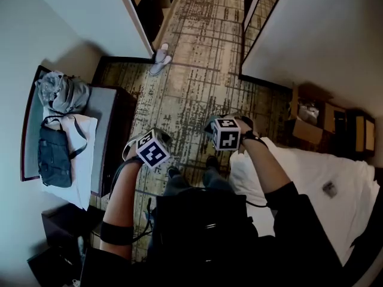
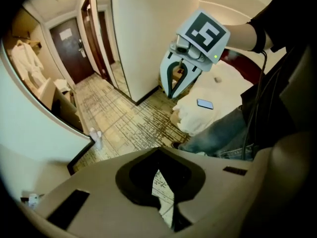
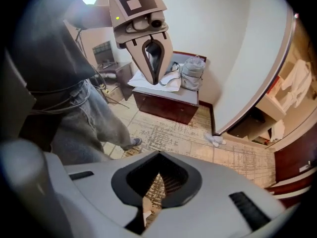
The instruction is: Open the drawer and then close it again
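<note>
- Right gripper view gives me the clearest look at the drawer cabinet (image 3: 148, 103). It is a low, boxy unit in smooth, dark reddish-brown wood. It stands against the pale wall (image 3: 218, 48), beyond the left claw (image 3: 152, 76) and across a strip of carpet (image 3: 173, 133) from my right claw (image 3: 148, 205).
- The drawer front (image 3: 176, 110) faces the claws and looks flush, so I judge it closed. Any handle is too small for me to make out.
- In the head view the cabinet sits off to the left of the left claw, with its long side running along the wall. The drawer should therefore pull out sideways, toward the claws.
- The left claw is plainly the nearer one. The right claw is well apart from the cabinet, over by the bed (image 1: 311, 172).
- Both claws are pressed together with nothing in them, tips tilted steeply at the floor.
- On the cabinet top, left of the left claw, lie a crumpled grey fabric bag (image 1: 63, 91), a dark shoulder bag (image 1: 54, 151) with a strap, and a white cloth (image 1: 84, 178) under it. All three are soft, and none hangs over the drawer face.
- The carpet is flat beige pile with a broken dark grid.
- The hard wooden front will, I reckon, need a pinch or hook on whatever pull it has.
</note>
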Demonstrator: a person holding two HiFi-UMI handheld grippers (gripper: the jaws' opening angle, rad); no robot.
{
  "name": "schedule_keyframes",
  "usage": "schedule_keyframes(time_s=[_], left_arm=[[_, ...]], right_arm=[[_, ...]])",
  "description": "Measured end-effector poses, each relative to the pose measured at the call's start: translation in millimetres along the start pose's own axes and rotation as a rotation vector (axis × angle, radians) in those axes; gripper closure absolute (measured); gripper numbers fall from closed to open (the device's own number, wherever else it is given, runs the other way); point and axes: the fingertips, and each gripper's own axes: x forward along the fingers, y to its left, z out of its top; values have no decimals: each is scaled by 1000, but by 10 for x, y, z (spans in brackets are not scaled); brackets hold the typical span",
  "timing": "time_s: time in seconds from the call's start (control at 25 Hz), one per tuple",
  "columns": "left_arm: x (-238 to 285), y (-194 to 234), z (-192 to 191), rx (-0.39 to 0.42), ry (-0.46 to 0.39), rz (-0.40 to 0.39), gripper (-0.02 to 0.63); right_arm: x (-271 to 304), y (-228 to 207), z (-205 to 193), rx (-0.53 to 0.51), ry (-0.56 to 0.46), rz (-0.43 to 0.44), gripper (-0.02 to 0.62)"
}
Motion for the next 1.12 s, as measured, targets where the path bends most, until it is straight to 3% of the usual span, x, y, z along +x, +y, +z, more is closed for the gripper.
schedule_keyframes(time_s=[0.28,0.52,0.84,1.0,1.12], left_arm=[[-210,241,239,-67,-163,157,603],[-574,568,456,-210,-407,314,603],[-1138,840,372,-427,-740,547,603],[-1410,868,130,-524,-838,723,603],[-1540,859,-178,-617,-875,816,603]], right_arm=[[-215,-428,173,78,-119,-254,589],[-564,-786,339,212,-281,-472,589],[-1093,-934,479,470,-589,-646,589],[-1293,-996,289,677,-773,-732,589],[-1243,-979,157,783,-844,-733,589]])
